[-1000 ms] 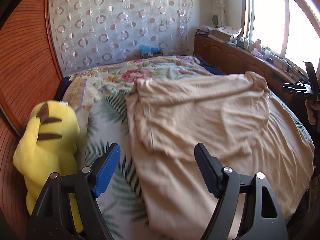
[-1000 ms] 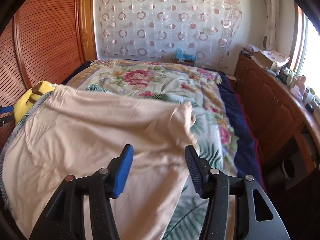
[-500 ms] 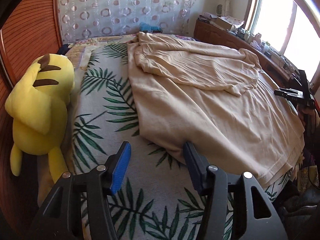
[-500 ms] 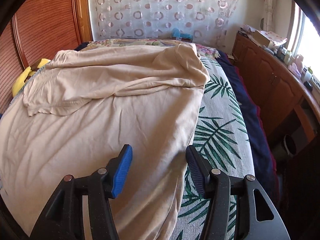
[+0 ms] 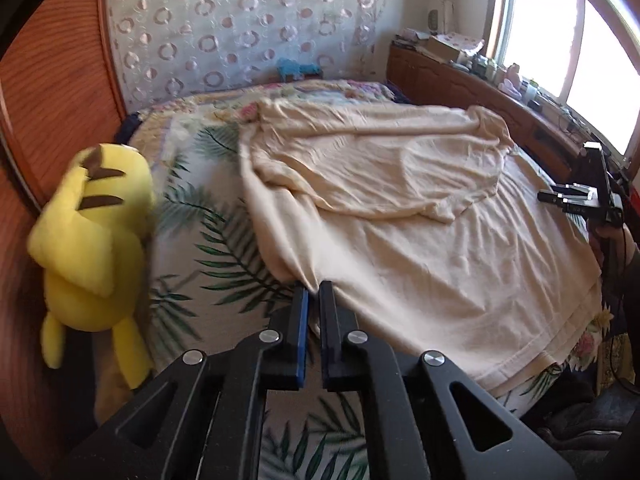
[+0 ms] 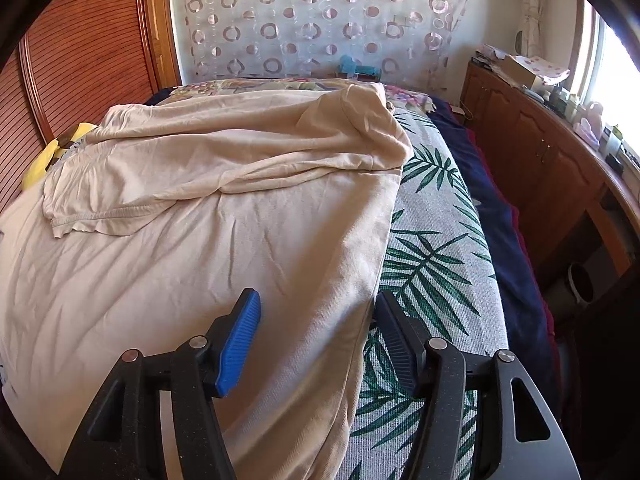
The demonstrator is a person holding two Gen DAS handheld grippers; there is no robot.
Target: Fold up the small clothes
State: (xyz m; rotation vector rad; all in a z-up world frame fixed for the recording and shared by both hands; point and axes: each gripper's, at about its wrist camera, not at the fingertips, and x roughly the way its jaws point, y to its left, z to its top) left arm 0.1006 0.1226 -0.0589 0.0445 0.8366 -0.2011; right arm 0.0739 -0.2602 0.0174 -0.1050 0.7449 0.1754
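- Looking through my left wrist camera, I see a yellow plush toy [image 5: 90, 236] lying at the left edge of the palm-leaf bedspread [image 5: 208, 240], against the wooden wall, well apart from the garment.
- The beige shirt [image 5: 420, 248] lies spread across the bed, its top part folded over the body. My left gripper [image 5: 313, 294] is pinched closed on the shirt's near left edge.
- The right gripper [image 5: 580, 200] shows at the far right side.
- From my right wrist camera, a wooden cabinet [image 6: 540, 160] runs along the right, beside the bed.
- My right gripper [image 6: 316, 312] has its jaws spread wide, straddling the beige shirt's [image 6: 224, 248] right edge without clamping it.
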